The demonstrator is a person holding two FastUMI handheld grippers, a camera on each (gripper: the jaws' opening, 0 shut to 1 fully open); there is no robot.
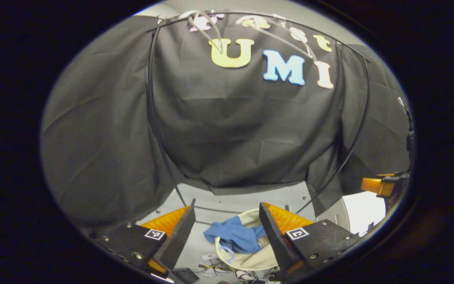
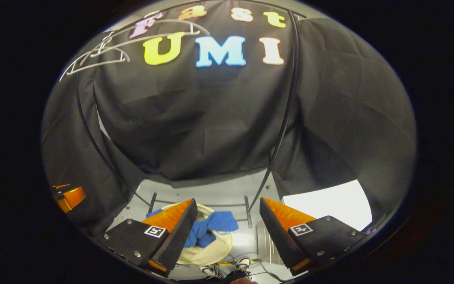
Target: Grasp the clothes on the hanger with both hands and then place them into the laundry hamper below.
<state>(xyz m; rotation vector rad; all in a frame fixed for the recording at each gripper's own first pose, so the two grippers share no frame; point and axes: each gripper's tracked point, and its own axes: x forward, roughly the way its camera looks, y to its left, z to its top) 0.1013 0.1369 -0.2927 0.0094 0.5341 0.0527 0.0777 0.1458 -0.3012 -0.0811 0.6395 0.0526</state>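
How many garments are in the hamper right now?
1 visible: a blue garment draped over the far rim of the cream laundry hamper on the floor below both open grippers, also in the right gripper view. More could lie hidden under it.

left tool (image 1: 227, 228), right tool (image 2: 227, 227) — orange fingers, black textured pads, square tag markers, screws

Left gripper view: rides the left claw (image 1: 227, 228), held high, facing the booth's far wall and tilted down to the floor.
Right gripper view: rides the right claw (image 2: 227, 225), same height and heading, just to the right.
Shared: laundry hamper (image 1: 246, 260) (image 2: 211, 252) with blue clothes (image 1: 235, 236) (image 2: 211, 227), empty hangers (image 1: 211, 31) (image 2: 108, 51).
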